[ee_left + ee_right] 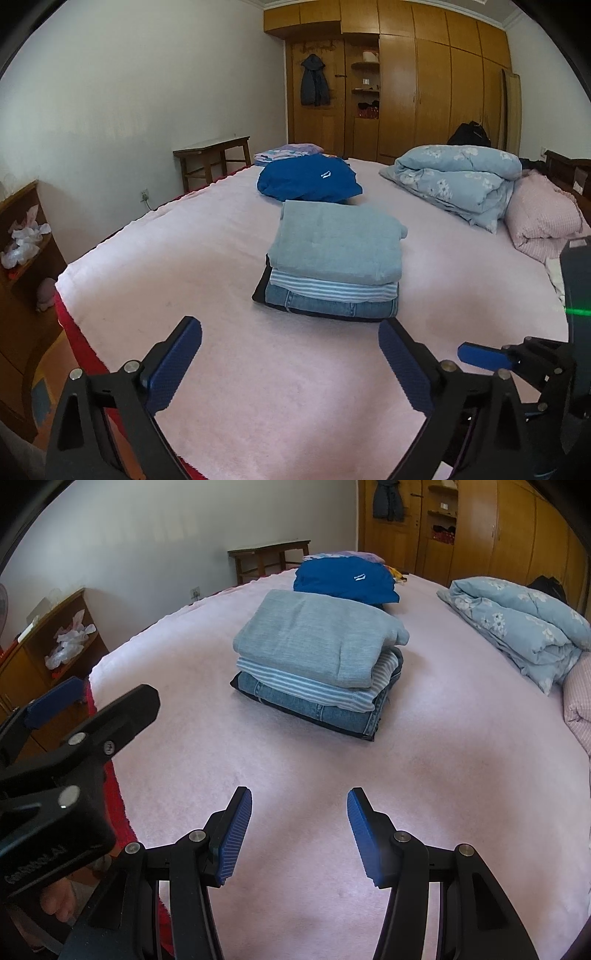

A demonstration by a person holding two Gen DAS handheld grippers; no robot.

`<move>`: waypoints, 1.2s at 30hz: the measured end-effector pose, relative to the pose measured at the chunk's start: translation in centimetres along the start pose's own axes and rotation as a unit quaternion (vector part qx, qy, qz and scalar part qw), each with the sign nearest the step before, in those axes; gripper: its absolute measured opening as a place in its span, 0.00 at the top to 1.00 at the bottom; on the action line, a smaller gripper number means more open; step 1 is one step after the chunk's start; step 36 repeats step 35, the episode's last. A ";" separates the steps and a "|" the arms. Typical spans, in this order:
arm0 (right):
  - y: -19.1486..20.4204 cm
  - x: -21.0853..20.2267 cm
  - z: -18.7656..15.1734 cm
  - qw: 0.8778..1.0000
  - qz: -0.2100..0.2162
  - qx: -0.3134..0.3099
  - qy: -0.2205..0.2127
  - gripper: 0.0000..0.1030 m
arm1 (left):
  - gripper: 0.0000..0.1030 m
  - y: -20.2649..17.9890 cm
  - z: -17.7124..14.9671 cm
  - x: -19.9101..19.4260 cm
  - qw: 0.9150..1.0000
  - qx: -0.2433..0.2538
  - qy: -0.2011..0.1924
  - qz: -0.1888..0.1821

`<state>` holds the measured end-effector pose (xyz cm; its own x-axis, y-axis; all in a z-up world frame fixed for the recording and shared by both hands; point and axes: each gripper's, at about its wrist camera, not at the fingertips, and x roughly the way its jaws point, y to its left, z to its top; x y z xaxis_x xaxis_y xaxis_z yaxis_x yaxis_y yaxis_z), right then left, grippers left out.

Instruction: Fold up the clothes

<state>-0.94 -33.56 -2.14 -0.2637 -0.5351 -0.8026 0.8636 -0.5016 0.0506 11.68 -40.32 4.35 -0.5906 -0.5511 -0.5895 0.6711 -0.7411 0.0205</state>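
A stack of folded clothes lies on the pink bed: a grey sweater (336, 240) (317, 635) on top, a striped shirt (332, 290) (306, 688) under it, and jeans (332, 306) (317, 709) at the bottom. Behind the stack lies a crumpled blue garment (310, 179) (345, 579). My left gripper (290, 339) is open and empty, just in front of the stack. My right gripper (299, 812) is open and empty, a little farther back from the stack. The left gripper also shows at the left of the right wrist view (81, 698).
A folded blue floral quilt (458, 177) (517, 620) and a pink pillow (543, 218) lie at the right of the bed (184, 277). More folded clothes (288, 151) sit at the far edge. A wooden bench (210, 149), a shelf unit (22, 236) and wardrobes (424, 74) surround the bed.
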 end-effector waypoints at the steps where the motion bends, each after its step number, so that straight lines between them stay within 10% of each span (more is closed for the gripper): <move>1: 0.0 0.0 0.0 1.000 0.000 0.000 0.000 0.47 | 0.04 0.0 0.0 -0.1 1.000 -0.001 -0.001 0.000; 36: -0.1 0.8 0.1 1.000 0.001 0.002 0.007 0.47 | 0.02 -0.9 0.1 -1.0 0.999 0.009 -0.041 0.008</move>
